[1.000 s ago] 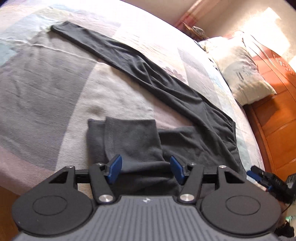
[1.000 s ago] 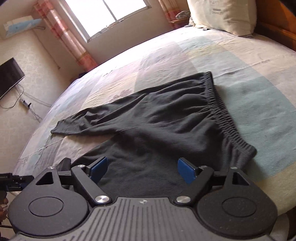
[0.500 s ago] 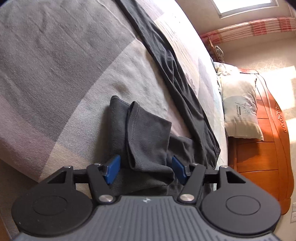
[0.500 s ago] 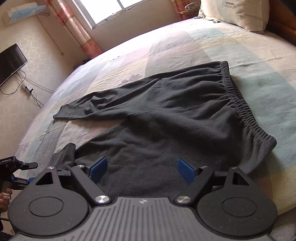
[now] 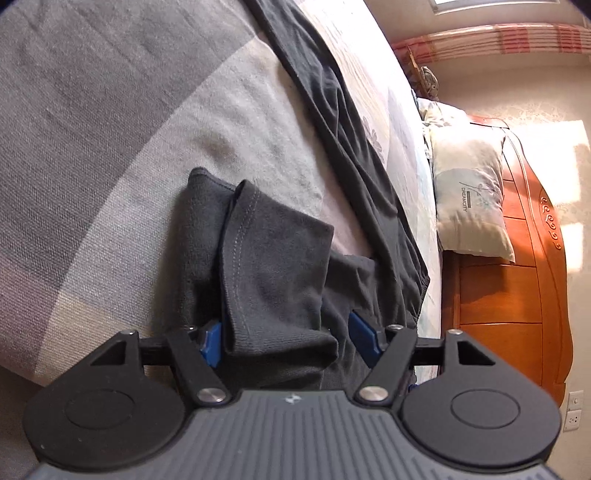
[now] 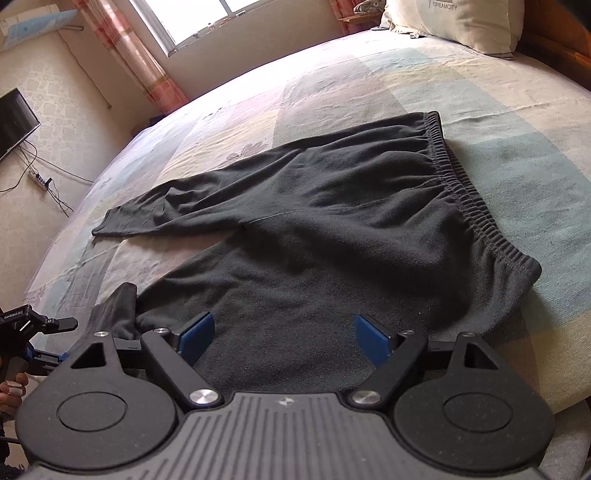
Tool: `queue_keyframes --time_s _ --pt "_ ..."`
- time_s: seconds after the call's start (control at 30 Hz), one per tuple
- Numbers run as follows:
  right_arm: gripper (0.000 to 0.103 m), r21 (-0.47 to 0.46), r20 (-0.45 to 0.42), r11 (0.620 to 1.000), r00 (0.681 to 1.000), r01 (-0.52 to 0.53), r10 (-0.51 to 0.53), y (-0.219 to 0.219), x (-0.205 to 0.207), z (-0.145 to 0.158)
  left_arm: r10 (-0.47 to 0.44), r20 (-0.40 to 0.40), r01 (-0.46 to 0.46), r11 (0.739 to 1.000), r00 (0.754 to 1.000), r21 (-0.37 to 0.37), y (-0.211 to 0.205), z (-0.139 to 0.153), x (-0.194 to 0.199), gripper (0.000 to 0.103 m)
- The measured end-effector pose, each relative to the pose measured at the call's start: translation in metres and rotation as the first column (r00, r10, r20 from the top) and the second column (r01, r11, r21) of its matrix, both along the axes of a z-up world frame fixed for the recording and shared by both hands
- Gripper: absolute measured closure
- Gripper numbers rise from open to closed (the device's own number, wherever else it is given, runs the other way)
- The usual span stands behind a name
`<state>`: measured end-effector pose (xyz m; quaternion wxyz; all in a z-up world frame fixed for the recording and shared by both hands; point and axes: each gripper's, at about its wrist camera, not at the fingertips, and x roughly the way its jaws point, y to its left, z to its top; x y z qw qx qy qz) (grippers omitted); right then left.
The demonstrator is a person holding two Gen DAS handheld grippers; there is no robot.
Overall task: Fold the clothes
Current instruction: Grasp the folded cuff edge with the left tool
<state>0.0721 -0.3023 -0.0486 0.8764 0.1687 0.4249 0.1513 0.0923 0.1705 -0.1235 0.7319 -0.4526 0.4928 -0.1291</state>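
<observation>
Dark grey trousers (image 6: 332, 221) lie spread on the bed, elastic waistband (image 6: 476, 206) at the right. One leg (image 5: 332, 110) stretches away flat. The other leg's end is folded back on itself into a bunch (image 5: 273, 266). My left gripper (image 5: 288, 341) sits low at that bunch, which is between its blue pads. Its jaws are opening; the right pad stands clear of the cloth. My right gripper (image 6: 282, 336) hovers open over the near hip area with nothing between its fingers. The left gripper's body (image 6: 37, 332) and a person's hand (image 6: 9, 387) show at the right wrist view's left edge.
The bed has a pastel patchwork sheet (image 5: 92, 129). A pillow (image 5: 469, 192) leans on the orange wooden headboard (image 5: 517, 295). Beyond the bed are a window (image 6: 192, 18) with striped curtains, a wall TV (image 6: 14, 122) and a power strip (image 6: 40, 181) on the floor.
My left gripper rolled and sank closer to the folded leg end, and its jaws widened slightly. The right gripper stayed nearly still, open.
</observation>
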Motion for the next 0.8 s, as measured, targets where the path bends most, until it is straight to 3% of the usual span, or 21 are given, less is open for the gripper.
queue_keyframes --time_s 0.07,0.2,0.33,0.5,0.67,0.8 --pt "0.016 -0.004 -0.005 1.000 1.000 -0.006 0.006 0.002 0.000 -0.001 -0.004 0.032 0.004 1.000 0.999 -0.013 -0.001 0.007 0.003 0.036" --pt "0.016 -0.010 -0.008 1.000 1.000 -0.014 0.013 0.006 0.002 -0.001 -0.057 0.186 0.068 0.996 0.981 -0.055 -0.010 0.039 0.010 0.032" --pt "0.016 -0.015 -0.013 1.000 1.000 -0.011 0.011 0.009 0.002 -0.002 -0.072 0.109 0.073 0.997 0.991 -0.002 -0.009 0.028 0.017 0.030" --pt "0.016 -0.031 -0.019 1.000 1.000 -0.001 0.000 0.006 0.000 -0.002 -0.023 0.006 0.024 0.998 1.000 -0.053 0.008 -0.008 0.008 0.030" --pt "0.016 -0.039 -0.035 0.999 0.999 0.014 -0.016 0.005 0.001 -0.004 0.050 0.007 -0.048 0.986 0.999 -0.161 0.027 -0.029 0.015 0.030" --pt "0.016 -0.047 -0.038 0.999 0.999 0.009 -0.011 0.007 0.001 -0.005 0.010 0.043 -0.002 0.985 0.999 -0.171 0.023 -0.036 0.027 0.030"
